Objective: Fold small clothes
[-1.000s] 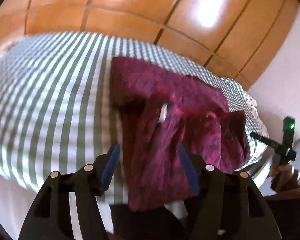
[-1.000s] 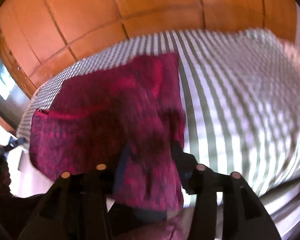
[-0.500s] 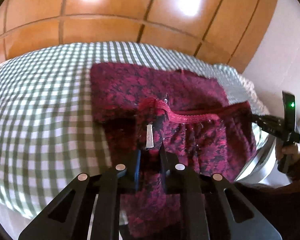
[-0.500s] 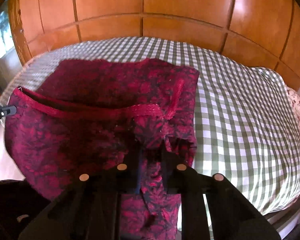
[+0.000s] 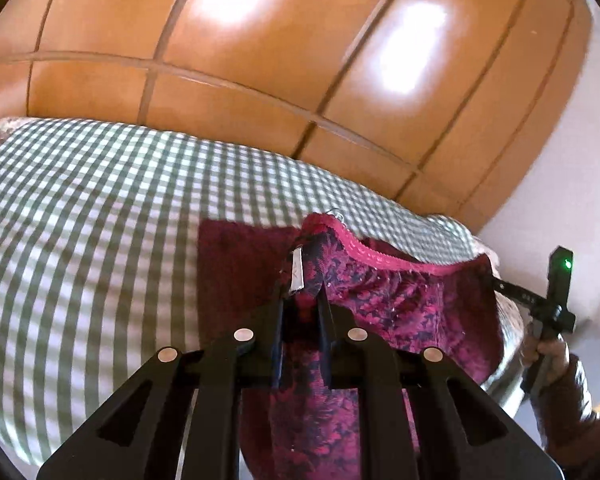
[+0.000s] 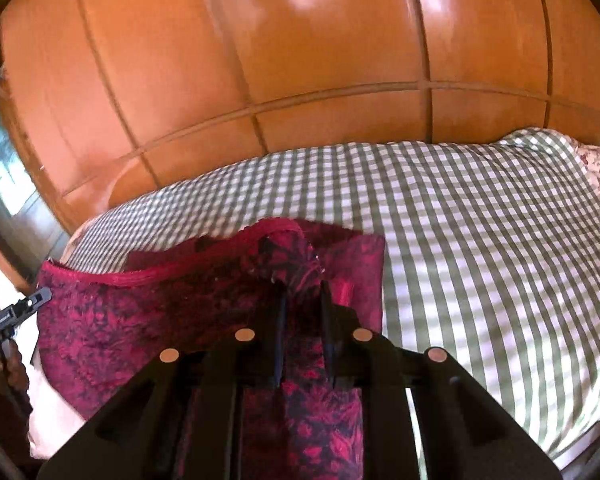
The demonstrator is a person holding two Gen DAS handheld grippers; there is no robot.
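The left gripper (image 5: 301, 300) has its fingers (image 5: 278, 320) clenched on one waistband corner of the garment (image 5: 400, 304); the right gripper (image 6: 303, 300) clenches the other corner. The red cloth stretches between the two and hangs below the fingers, above the checked bed (image 5: 100, 240), its far part lying ahead of them.

Garment (image 5: 400, 304): dark red with crimson and navy floral print, plain pink-red waistband (image 5: 380, 254), white label (image 5: 297, 274). Bedsheet (image 5: 100, 240): green-and-white gingham check. Wardrobe panels (image 6: 300, 80): glossy orange-brown. Grippers black, blue pads (image 5: 277, 344).
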